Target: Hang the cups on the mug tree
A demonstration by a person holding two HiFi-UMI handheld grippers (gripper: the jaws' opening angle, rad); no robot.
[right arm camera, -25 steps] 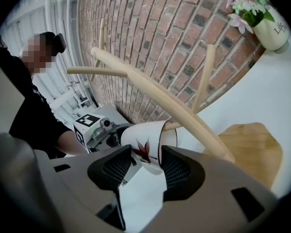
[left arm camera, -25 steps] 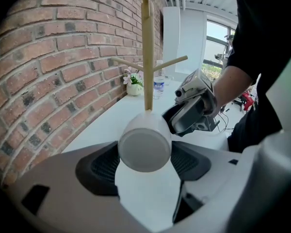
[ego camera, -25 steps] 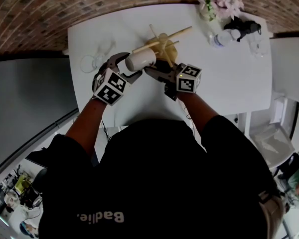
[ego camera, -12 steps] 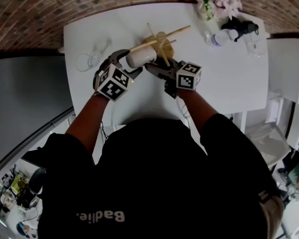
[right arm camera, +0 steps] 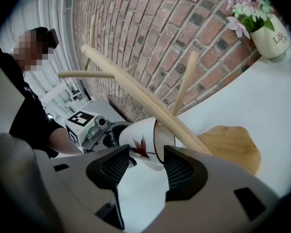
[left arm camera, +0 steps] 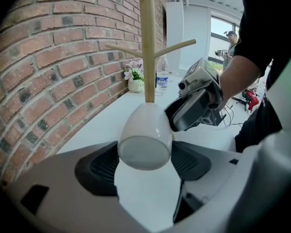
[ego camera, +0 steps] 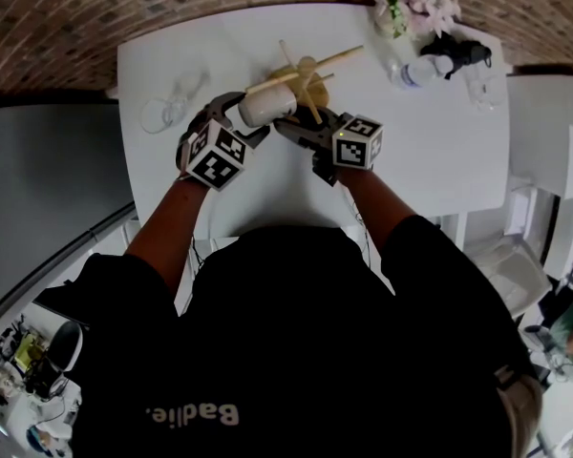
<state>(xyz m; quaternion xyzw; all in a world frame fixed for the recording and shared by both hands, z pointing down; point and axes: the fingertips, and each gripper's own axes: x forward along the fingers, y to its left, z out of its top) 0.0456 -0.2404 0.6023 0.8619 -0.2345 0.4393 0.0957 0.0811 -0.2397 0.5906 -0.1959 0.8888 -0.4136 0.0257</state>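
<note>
Two grippers in close: the left gripper point(left arm camera: 144, 163) has its fingers clamped on the one white ceramic cup point(left arm camera: 145, 135). The right gripper point(right arm camera: 146, 166) has just been opening its fingers, now wide at the rim and not pressing. Behind stands the single pale wooden mug tree point(left arm camera: 146, 42) on the white desk point(ego camera: 420, 141).

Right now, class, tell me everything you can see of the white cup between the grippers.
The cup is white, glossy and ceramic-looking, with a red leaf motif and a thin dark rim line. It lies on its side, base toward the left gripper, whose pads clamp its sides. Its mouth faces the mug tree; a slanted wooden peg crosses beside the rim.
</note>
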